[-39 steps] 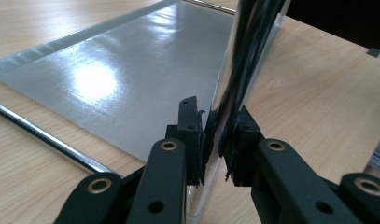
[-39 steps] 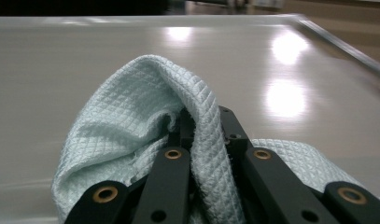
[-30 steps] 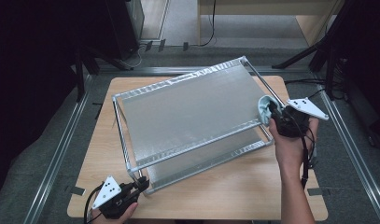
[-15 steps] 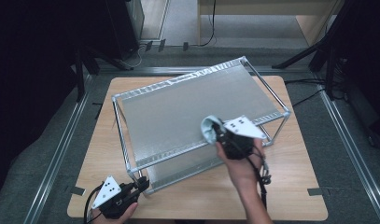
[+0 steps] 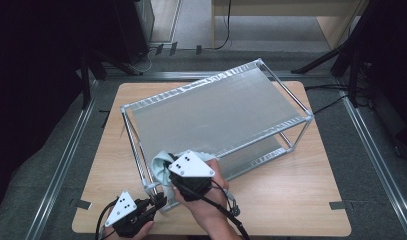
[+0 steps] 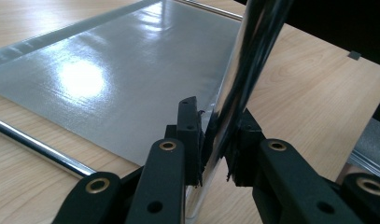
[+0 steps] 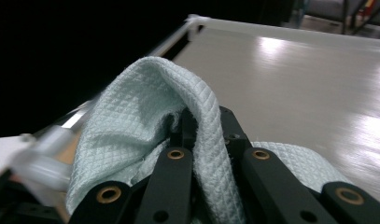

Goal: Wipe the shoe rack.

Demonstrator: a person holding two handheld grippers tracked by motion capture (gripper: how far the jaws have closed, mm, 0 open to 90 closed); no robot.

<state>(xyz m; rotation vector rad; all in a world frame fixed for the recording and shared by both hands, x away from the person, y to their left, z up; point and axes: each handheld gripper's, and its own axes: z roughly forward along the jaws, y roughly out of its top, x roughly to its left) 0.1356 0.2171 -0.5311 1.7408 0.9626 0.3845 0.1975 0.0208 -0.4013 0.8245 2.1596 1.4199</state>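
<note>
A chrome wire rack (image 5: 286, 107) with grey shelf liners stands slanted on the wooden table (image 5: 301, 200). My left gripper (image 5: 158, 201) is at the rack's near-left corner, shut on its upright chrome post (image 6: 239, 79); the left gripper view has the jaws (image 6: 215, 151) pinching that post, with the lower shelf liner (image 6: 108, 79) beyond. My right gripper (image 5: 173, 172) is just above, at the near-left corner of the top shelf, shut on a pale green waffle cloth (image 5: 158, 167). In the right gripper view the cloth (image 7: 131, 135) drapes over the jaws (image 7: 204, 128) and rests on the top liner (image 7: 309, 79).
Bare table lies in front of and to the right of the rack. Metal floor rails (image 5: 66, 165) run along both sides of the table. Dark equipment (image 5: 126, 30) and cables (image 5: 331, 100) stand behind it. Small tape marks (image 5: 338, 205) sit near the table's front corners.
My right gripper carried the cloth from the rack's right end across the top shelf to its near-left corner. The left gripper stayed clamped on the post.
</note>
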